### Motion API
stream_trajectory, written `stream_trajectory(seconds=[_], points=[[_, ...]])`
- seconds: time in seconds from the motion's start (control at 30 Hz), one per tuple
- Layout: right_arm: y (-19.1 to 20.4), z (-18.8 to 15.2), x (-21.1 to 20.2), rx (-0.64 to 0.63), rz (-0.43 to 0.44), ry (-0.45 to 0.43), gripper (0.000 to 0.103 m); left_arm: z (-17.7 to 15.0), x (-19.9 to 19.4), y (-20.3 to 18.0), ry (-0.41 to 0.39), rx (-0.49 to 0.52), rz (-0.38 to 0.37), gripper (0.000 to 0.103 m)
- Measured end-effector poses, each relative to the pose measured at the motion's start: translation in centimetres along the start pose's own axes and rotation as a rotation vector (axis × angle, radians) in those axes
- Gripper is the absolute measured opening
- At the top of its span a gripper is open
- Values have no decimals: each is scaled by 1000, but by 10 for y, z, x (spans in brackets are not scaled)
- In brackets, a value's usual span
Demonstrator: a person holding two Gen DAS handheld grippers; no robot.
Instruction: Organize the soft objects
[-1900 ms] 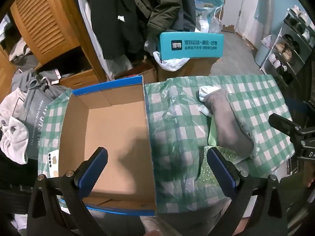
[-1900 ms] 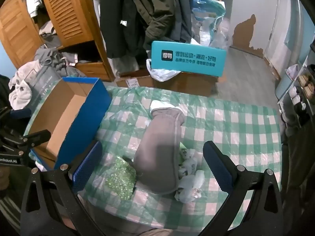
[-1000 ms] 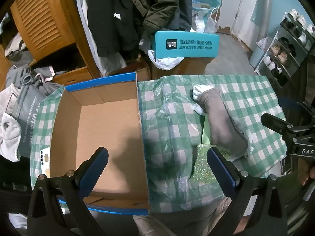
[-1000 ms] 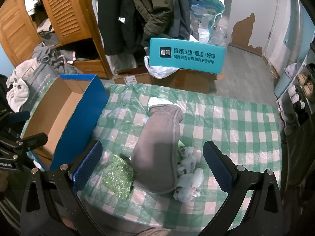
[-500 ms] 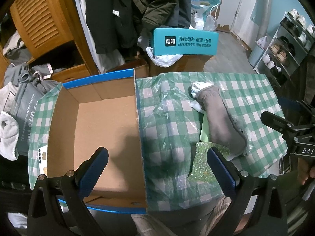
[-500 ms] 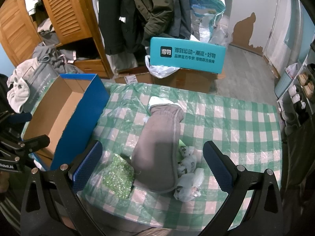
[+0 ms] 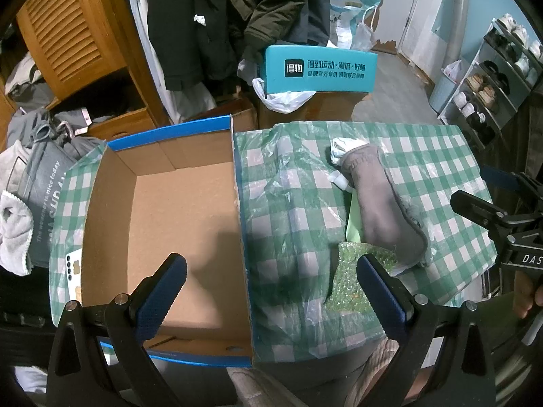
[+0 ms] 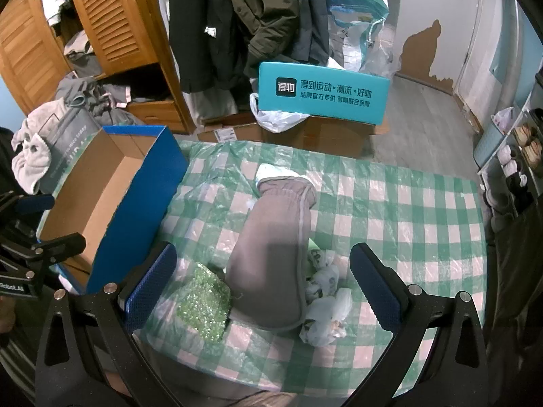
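A long grey fabric pouch [image 8: 271, 257] [image 7: 383, 210] lies on the green checked tablecloth [image 8: 400, 217]. A green bubble-wrap piece [image 8: 203, 302] [image 7: 356, 274] sits at its near left end. Crumpled white plastic bags [image 8: 325, 308] lie at its near right. An open blue cardboard box [image 7: 159, 234] [image 8: 135, 203] with nothing in it stands to the left. My left gripper [image 7: 271, 291] hangs open over the box's right wall. My right gripper [image 8: 261, 281] hangs open above the pouch's near end. Neither holds anything.
A teal box [image 8: 322, 93] rests on cartons beyond the table. Coats [image 8: 244, 17] hang by a wooden wardrobe [image 8: 101, 23]. A grey bag and towels [image 7: 30, 186] lie left of the box. A shoe rack [image 7: 502, 84] stands at the right. A phone [image 7: 73, 269] lies beside the box.
The left gripper has drifted a little to the left, so the box sits more central in its view. The right gripper has barely moved. Both stay open.
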State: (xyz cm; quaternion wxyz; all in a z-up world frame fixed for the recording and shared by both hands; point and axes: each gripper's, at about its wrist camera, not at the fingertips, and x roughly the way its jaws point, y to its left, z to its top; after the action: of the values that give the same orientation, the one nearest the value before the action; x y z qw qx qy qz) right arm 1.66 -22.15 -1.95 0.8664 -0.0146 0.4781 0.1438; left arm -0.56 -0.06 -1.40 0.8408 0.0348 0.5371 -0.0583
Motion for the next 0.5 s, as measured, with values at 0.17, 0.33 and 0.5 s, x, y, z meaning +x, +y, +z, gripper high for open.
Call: stream_trajectory(seconds=[0.17,0.33,0.5], points=[[0,0,0,0,1,0,101,0,0,0,0,1,0,101],[-1,0,1,1,1,2,101,-2,2,-3,5,4,-3,102],[0,-2,1,2,2,3,101,-3,2,-4,6,6,-3,101]])
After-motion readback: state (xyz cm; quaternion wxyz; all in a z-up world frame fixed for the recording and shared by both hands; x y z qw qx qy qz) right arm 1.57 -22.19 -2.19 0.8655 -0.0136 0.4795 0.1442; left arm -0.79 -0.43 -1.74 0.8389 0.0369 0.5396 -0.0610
